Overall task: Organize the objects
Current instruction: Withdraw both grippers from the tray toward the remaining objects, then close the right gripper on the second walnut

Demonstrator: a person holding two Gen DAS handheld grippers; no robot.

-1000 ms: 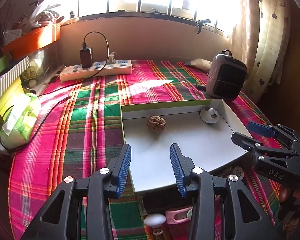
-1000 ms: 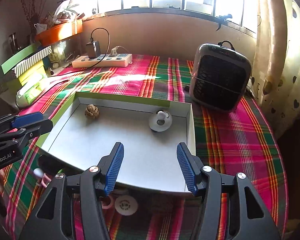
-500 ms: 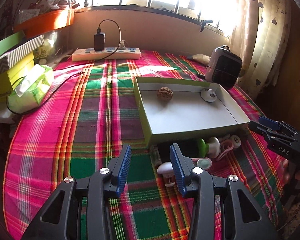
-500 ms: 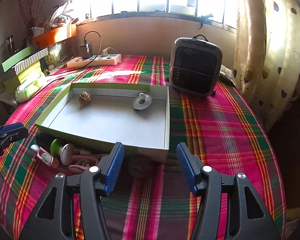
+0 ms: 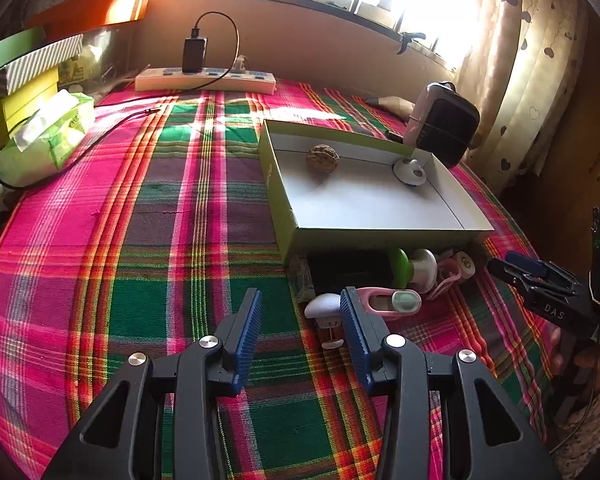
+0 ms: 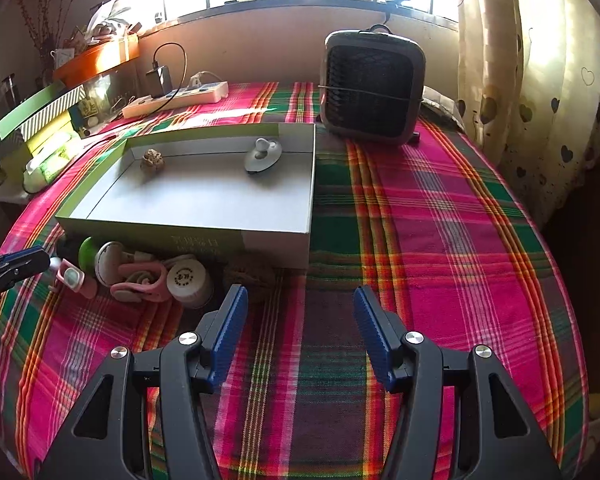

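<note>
Two items, a walnut (image 5: 322, 158) and a white knob (image 6: 262, 156), lie in the tray (image 6: 204, 236) beyond both tongs, left tongs (image 5: 300, 334) and right tongs (image 6: 298, 328) apart and empty; several small pieces (image 6: 140, 274) remain on the counter (image 6: 440, 240) just ahead-left of the right tongs.

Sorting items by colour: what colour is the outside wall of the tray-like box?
Green; the box is grey-white inside. Left wrist view shows it best.
</note>
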